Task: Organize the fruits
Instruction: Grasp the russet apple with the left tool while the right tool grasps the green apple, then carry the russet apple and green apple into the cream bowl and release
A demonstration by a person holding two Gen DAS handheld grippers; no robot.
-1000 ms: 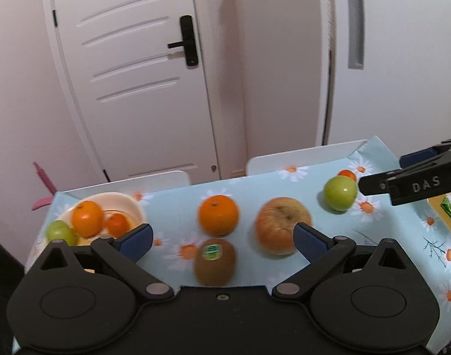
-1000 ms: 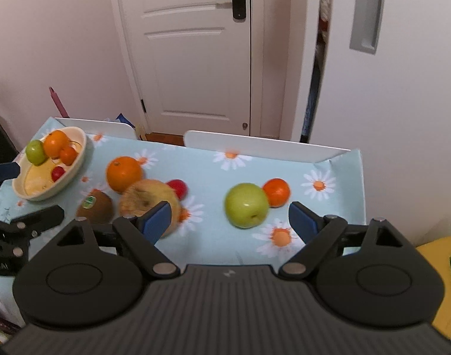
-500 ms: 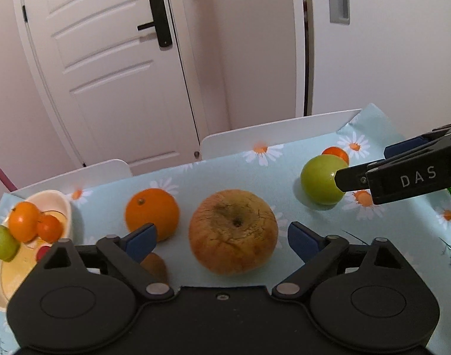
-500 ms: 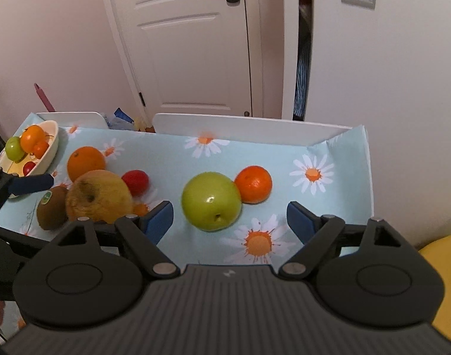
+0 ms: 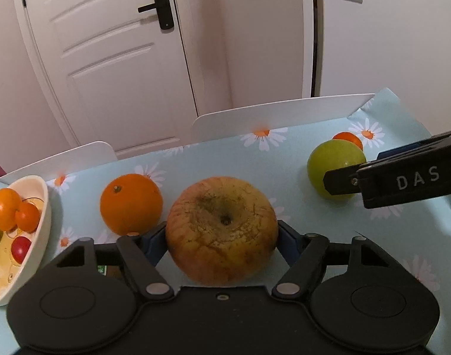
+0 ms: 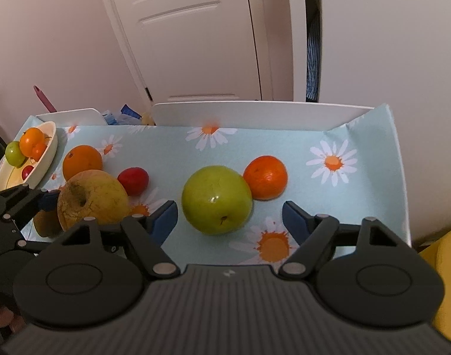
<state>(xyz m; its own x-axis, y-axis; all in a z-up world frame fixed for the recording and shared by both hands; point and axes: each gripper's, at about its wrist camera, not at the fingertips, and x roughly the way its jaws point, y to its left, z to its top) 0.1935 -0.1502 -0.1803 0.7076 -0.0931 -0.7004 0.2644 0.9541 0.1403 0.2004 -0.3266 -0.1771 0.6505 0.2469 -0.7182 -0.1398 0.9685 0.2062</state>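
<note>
Left wrist view: left gripper jaws clamped on big russet apple on bench, orange just left, bowl of fruit far left; right wrist view: right gripper jaws spread, flanking green apple, tangerine touching it behind.
</note>
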